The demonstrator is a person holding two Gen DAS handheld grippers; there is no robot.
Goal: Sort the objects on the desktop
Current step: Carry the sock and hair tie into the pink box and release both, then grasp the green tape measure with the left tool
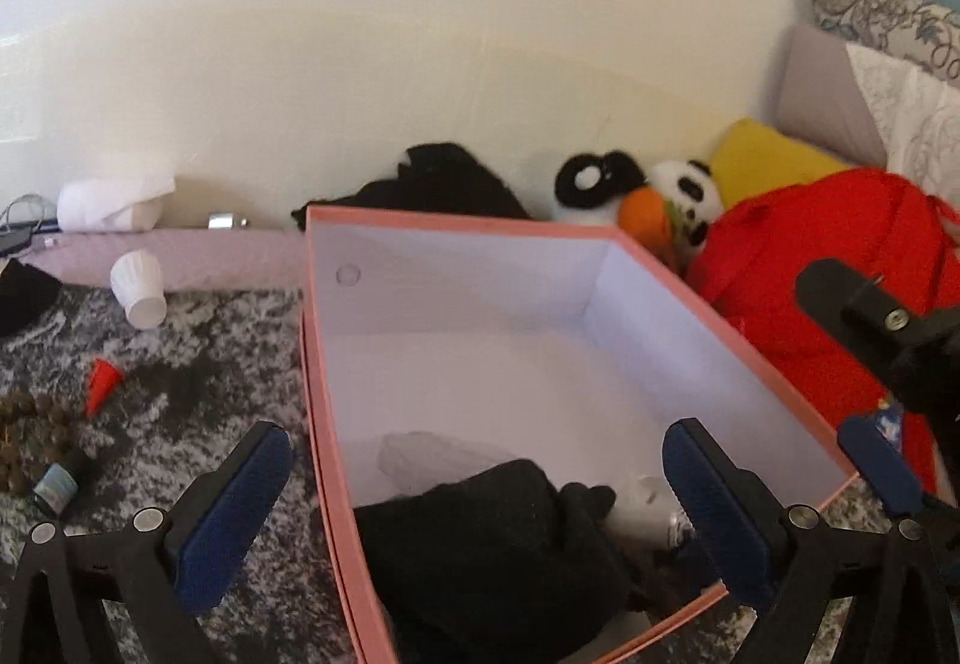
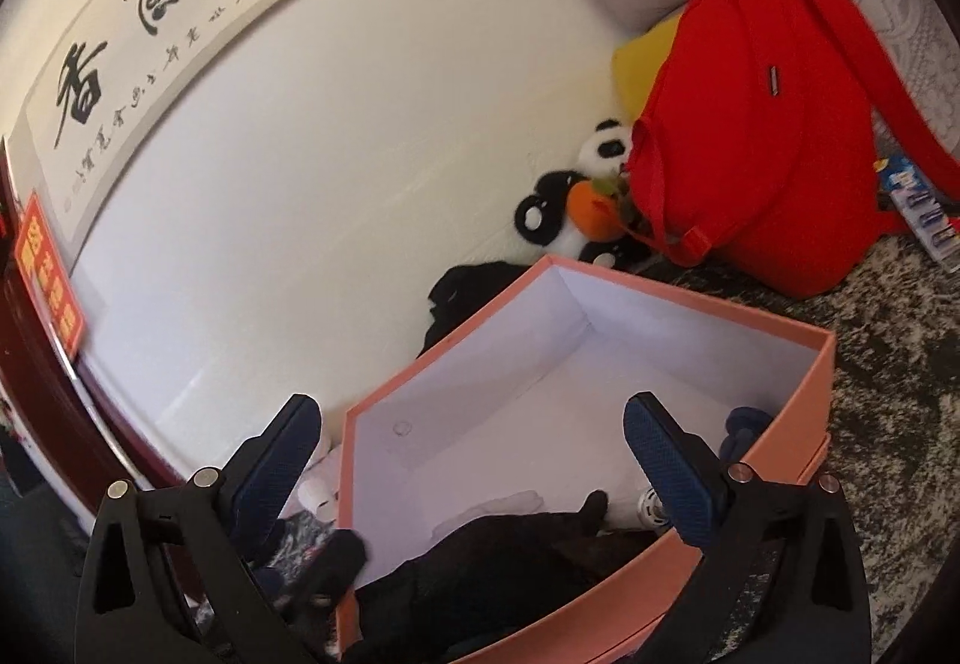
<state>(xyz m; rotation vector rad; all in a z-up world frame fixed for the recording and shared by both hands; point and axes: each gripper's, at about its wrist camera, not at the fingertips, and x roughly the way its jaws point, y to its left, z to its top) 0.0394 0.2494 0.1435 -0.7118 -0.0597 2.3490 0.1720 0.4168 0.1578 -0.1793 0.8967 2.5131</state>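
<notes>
A pink box (image 1: 336,424) with a white inside stands on the mottled grey-black surface; it also shows in the right wrist view (image 2: 804,424). A black cloth (image 1: 486,538) lies in its near end, also in the right wrist view (image 2: 498,550), with a small white bottle (image 1: 648,514) beside it. My left gripper (image 1: 474,496) is open and empty over the box's near end. My right gripper (image 2: 474,460) is open and empty above the same box; its fingertip (image 1: 876,460) shows at the right of the left wrist view.
Left of the box lie a white paper cup (image 1: 139,289), a red cone (image 1: 101,381), a small dark bottle (image 1: 57,487) and tissue (image 1: 114,199). Behind it are black cloth (image 1: 438,184), a panda plush (image 2: 582,208), a red backpack (image 2: 756,124), a yellow cushion (image 1: 768,160).
</notes>
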